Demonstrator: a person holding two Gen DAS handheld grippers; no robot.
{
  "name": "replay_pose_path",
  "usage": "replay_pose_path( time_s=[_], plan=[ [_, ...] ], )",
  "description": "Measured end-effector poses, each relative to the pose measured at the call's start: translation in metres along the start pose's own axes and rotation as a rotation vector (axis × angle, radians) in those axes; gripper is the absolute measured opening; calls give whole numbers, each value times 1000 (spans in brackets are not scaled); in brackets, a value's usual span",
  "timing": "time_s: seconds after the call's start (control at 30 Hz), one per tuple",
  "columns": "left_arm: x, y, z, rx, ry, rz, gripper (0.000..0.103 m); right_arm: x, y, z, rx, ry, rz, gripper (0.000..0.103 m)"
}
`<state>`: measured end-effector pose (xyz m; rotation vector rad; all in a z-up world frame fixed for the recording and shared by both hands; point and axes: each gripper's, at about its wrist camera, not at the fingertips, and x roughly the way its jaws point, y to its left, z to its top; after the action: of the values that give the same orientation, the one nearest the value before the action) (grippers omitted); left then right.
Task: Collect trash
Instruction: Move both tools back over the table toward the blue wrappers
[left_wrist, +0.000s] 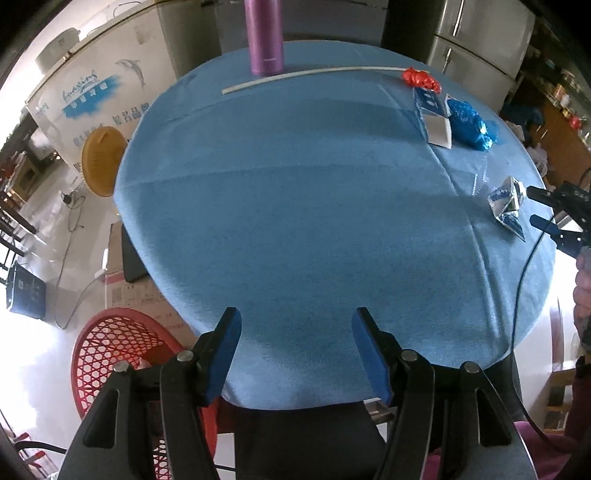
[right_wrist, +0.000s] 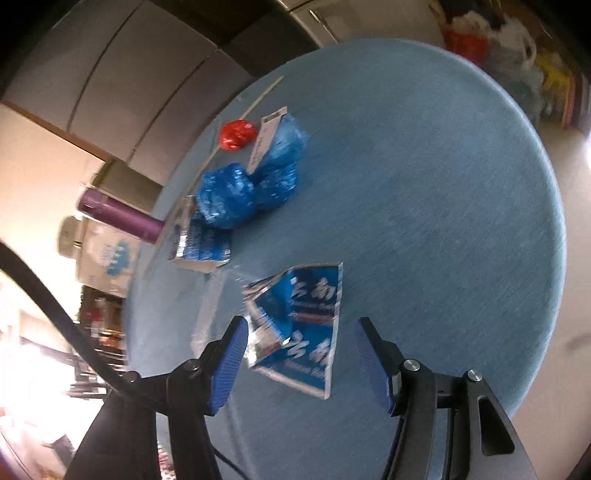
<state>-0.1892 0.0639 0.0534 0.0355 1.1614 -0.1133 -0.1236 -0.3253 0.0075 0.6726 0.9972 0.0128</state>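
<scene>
Right claw (right_wrist: 299, 360), released, is poised astride a torn blue foil wrapper (right_wrist: 299, 325) on the tabletop (right_wrist: 443, 221); left claw (left_wrist: 295, 350) is released, empty. Beyond, blue bags (right_wrist: 251, 184) and a red wrapper (right_wrist: 237, 135) remain uncollected.

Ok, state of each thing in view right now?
Left gripper: open, empty, over bare cloth.
Right gripper: open, straddling the foil packet, not gripping.
Blue bags: crumpled, on table.
Red wrapper: crumpled.
Bottle: upright.
Basket: on floor.
</scene>
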Motion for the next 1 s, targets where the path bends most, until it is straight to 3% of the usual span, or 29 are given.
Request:
replay_pose_path(
  time_s=[0.17, 0.37, 0.67, 0.8, 1.0],
  plan=[
    [-2, -10, 3, 27, -13, -11, 63, 21, 17, 2, -79, 8, -102, 64],
    [-3, -8, 0, 26, -5, -11, 63, 31, 42, 2, -164, -26, -195, 73],
    [0, -10, -1, 34, 5, -19, 64, 48, 56, 6, -140, -12, -178, 76],
    [1, -14, -2, 52, 10, -18, 64, 51, 60, 6, -149, -7, -90, 76],
    [0, -30, 13, 112, 9, -41, 64, 47, 62, -3, -236, -19, -122, 66]
  ],
)
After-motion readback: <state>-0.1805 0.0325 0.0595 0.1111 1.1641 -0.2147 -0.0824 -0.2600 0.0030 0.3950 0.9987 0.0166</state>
